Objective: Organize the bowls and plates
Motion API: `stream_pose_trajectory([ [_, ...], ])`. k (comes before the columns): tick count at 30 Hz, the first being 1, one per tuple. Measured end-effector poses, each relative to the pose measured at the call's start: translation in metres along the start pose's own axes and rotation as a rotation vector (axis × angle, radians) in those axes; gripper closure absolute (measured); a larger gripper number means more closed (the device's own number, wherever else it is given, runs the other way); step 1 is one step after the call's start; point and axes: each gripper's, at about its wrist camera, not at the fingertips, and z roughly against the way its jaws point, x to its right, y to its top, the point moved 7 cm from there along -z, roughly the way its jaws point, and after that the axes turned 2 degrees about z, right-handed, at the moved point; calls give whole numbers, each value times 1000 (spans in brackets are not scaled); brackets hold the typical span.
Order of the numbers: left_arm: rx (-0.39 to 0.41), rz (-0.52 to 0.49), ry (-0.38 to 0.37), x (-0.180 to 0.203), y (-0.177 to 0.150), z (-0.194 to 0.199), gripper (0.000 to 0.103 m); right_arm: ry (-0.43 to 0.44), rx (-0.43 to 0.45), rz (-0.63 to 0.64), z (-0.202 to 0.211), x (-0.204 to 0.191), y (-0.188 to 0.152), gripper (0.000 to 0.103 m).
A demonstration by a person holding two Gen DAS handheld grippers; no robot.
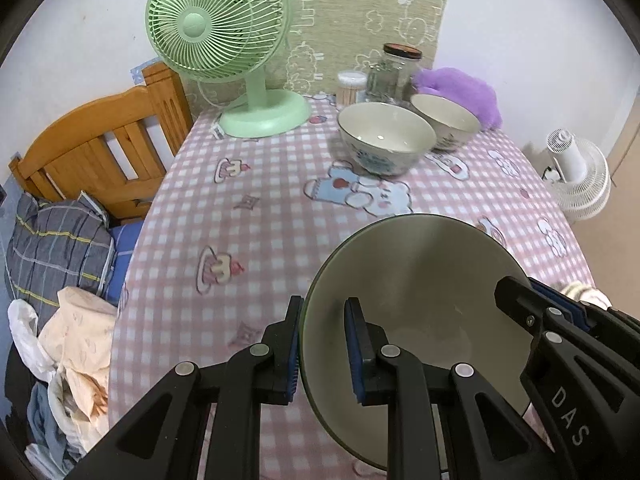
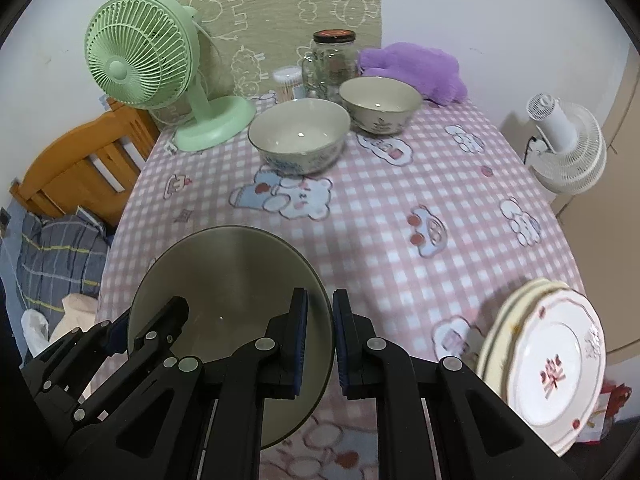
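Note:
A large pale green bowl (image 1: 424, 280) is held tilted above the near part of the table, one gripper on each side of its rim. My left gripper (image 1: 323, 346) straddles its left rim, one finger outside and one inside. My right gripper (image 2: 320, 344) straddles its right rim (image 2: 324, 300) the same way. Each pair of jaws stands narrow around the rim. Two patterned bowls sit at the far side: a bigger one (image 2: 299, 136) and a smaller one (image 2: 380, 103) behind it. A stack of plates (image 2: 552, 364) rests at the table's near right edge.
A green desk fan (image 1: 218, 32) stands at the far left of the pink checked table (image 1: 260, 200). A glass jar (image 2: 334, 62), a cotton swab tub (image 2: 287, 82) and a purple plush (image 2: 416, 68) stand along the back. A white fan (image 2: 568, 144) is off the right edge, a wooden bed frame (image 1: 104, 148) on the left.

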Motion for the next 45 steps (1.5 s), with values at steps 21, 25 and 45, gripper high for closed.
stream_pose_trajectory([
  [21, -61, 77, 22, 62, -85, 16, 85, 27, -68, 27, 24, 67, -80, 87],
  [25, -58, 99, 30, 69, -92, 10, 85, 17, -57, 35, 21, 75, -85, 87],
  [45, -16, 71, 61, 81, -89, 4, 65, 43, -9, 89, 6, 84, -81, 87],
])
